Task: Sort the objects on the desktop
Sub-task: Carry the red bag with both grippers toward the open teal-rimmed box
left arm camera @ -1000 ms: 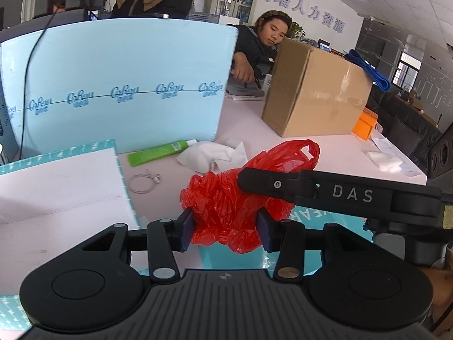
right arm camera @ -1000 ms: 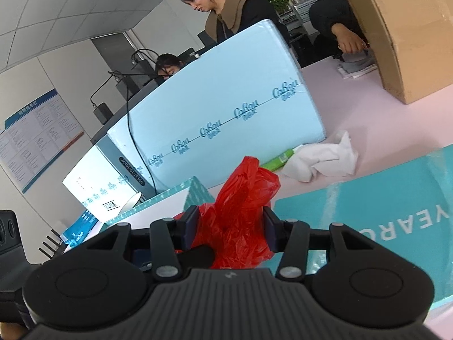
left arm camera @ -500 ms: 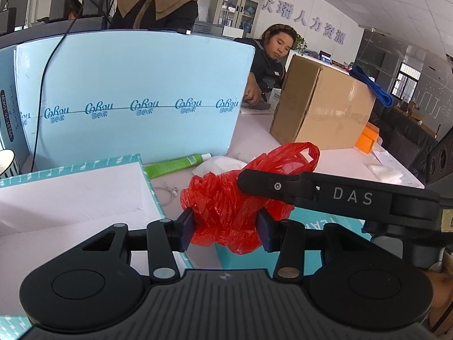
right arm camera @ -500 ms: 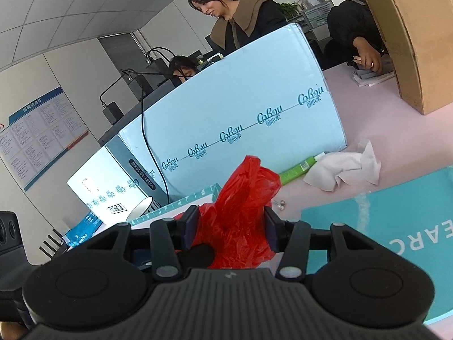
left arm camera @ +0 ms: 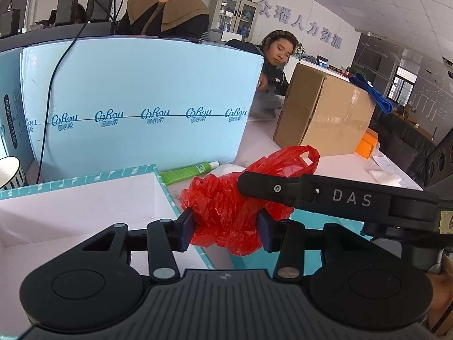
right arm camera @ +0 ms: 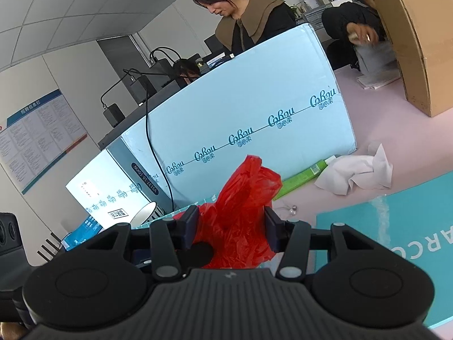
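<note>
A crumpled red plastic bag [left arm camera: 232,212] is held in the air by both grippers. My left gripper [left arm camera: 225,228] is shut on its lower part. My right gripper [right arm camera: 232,228] is shut on it too, and the bag [right arm camera: 240,212] bulges up between its fingers. The right gripper's arm crosses the left wrist view on the right. An open teal box with a white inside [left arm camera: 85,198] lies just below and left of the bag. Its teal lid [right arm camera: 396,226] lies to the right.
A green tube [left arm camera: 187,172] and a crumpled white tissue [right arm camera: 356,174] lie by a large light-blue carton [left arm camera: 141,107]. A small metal ring [right arm camera: 291,208] lies near the lid. A brown cardboard box [left arm camera: 325,116] stands at the back right. A white cup [left arm camera: 8,172] stands far left.
Both grippers have carried the red bag to the left, from above the teal lid toward the open box. The box now fills more of the left wrist view.
</note>
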Tool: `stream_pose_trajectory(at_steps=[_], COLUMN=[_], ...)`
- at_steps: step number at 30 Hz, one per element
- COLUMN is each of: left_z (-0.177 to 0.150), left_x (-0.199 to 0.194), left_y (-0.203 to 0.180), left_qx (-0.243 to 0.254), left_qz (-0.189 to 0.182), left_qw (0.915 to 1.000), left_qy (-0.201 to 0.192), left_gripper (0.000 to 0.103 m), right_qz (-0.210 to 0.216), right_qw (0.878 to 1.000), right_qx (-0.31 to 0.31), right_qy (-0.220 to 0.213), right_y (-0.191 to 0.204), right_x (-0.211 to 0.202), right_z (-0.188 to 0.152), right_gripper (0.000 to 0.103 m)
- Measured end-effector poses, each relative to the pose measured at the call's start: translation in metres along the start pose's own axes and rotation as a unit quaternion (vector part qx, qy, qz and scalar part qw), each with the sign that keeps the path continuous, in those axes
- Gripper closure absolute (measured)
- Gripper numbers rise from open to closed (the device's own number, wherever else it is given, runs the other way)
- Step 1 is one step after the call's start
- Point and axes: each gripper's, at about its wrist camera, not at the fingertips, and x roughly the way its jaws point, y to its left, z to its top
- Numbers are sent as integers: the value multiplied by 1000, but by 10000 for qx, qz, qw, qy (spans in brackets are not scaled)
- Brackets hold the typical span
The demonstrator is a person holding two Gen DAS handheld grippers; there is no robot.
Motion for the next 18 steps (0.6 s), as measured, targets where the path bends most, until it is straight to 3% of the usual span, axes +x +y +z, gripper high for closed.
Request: stream_pose_trajectory(at_steps=[18], left_z=[2], left_x=[-10], left_y=[24], left_qx=[-48], left_qz=[84], left_qw=[9999], left_qy=[-76], left_gripper=[63], right_qz=[35], right_qw=[10000], right_qx=[-23], right_qy=[11], right_y=[22], right_x=[17], right_z=[-6], right_gripper=[49])
